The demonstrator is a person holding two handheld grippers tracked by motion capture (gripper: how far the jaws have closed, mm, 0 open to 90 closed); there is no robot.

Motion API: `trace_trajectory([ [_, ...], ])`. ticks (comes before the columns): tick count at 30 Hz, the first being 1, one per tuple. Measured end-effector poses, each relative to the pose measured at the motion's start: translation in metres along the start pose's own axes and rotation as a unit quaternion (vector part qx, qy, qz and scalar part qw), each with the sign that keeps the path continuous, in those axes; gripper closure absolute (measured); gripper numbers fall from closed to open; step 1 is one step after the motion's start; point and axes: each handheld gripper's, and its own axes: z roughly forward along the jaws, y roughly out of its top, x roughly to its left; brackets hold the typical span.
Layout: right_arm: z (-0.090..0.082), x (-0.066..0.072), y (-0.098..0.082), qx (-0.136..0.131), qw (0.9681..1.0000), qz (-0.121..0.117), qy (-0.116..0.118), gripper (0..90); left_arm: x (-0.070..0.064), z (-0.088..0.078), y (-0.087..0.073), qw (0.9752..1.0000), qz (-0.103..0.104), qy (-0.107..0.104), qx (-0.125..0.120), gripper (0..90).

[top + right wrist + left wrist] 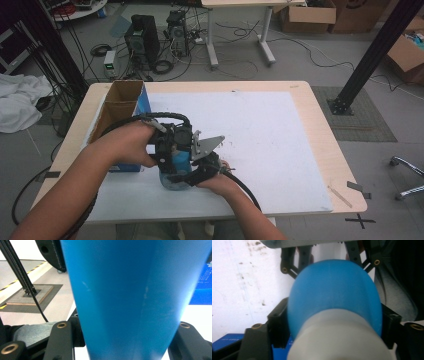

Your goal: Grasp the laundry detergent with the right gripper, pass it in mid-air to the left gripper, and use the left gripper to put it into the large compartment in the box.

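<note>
A blue bottle [175,176] with a white cap [337,340] stands on the white mat [270,140] near the table's front. My left gripper [175,159] comes in from the left over the bottle's top. In the left gripper view its black jaws press against the blue shoulder [332,295] just beyond the cap. My right gripper [186,176] reaches in from the right, lower down. In the right gripper view the blue body [135,297] is clamped between its jaws. Both hands hold still around the bottle.
An open cardboard box [120,102] with a blue side [144,104] stands at the mat's left edge, close behind my left hand. The mat stretches bare to the right and back. Beyond the table are computer towers [142,37], cables and a black post [372,55].
</note>
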Motion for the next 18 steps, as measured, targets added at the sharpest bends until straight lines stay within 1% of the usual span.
trace_trajectory([
  [5, -0.0002, -0.0005, 0.0007, -0.001, 1.0, -0.001, 0.001, 44.7, 0.0, -0.0001, -0.0009, 1.0, -0.003, 0.0, -0.001, 33.7],
  [8, 0.0003, -0.0002, 0.0006, -0.002, 1.0, 0.0, 0.001, 44.7, -0.0002, 0.0, -0.0008, 1.0, -0.001, 0.0, 0.0, 34.0],
  [10, 0.0005, -0.0001, 0.0006, -0.002, 1.0, 0.0, 0.002, 44.7, -0.0003, 0.0, -0.0013, 1.0, -0.003, 0.002, -0.004, 34.9],
  [13, 0.001, 0.0002, 0.0006, -0.002, 1.0, 0.001, 0.002, 44.7, 0.0, 0.0004, -0.0017, 1.0, -0.002, -0.001, -0.003, 35.3],
  [17, 0.0029, 0.0013, 0.0003, 0.004, 1.0, 0.001, 0.001, 44.8, 0.0004, 0.0022, -0.002, 0.9999, -0.003, -0.009, 0.006, 36.6],
  [18, 0.0034, 0.0014, 0.0005, 0.006, 1.0, 0.002, 0.002, 44.8, 0.0009, 0.0021, -0.0023, 0.9999, -0.006, -0.011, 0.008, 36.7],
])
